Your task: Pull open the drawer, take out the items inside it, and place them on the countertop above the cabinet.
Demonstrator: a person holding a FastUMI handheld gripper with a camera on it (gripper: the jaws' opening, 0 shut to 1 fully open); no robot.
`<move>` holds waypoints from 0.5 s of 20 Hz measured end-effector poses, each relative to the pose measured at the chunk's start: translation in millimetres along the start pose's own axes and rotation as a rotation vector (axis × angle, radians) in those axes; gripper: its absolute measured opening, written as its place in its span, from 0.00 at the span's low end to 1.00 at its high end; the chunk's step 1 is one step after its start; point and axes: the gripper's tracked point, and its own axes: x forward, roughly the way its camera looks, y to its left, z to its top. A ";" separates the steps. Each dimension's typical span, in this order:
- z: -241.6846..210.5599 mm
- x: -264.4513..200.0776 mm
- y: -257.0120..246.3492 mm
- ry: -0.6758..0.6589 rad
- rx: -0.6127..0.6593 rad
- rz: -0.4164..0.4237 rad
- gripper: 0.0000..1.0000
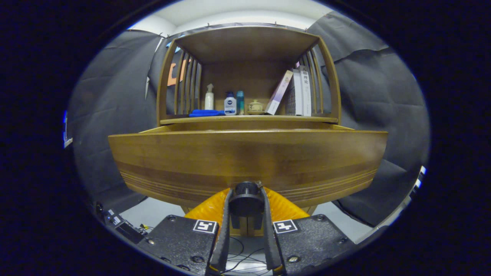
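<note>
Gripper [246, 205] closed on knob [246, 195] of drawer [245, 161]; behind, on surface [249, 119]: cloth [206, 113] left, bottles [230, 104] middle, books [297, 94] right.

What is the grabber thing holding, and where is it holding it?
The gripper holds the drawer by its round dark knob, one finger pressed on each side of it. The drawer is already pulled partway out.
</note>
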 end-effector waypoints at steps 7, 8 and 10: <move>2.1 -0.2 -0.6 0.005 -0.006 0.012 0.40; 0.7 -0.5 0.0 0.006 -0.012 0.010 0.40; 0.6 -0.2 -1.4 0.001 -0.021 0.007 0.40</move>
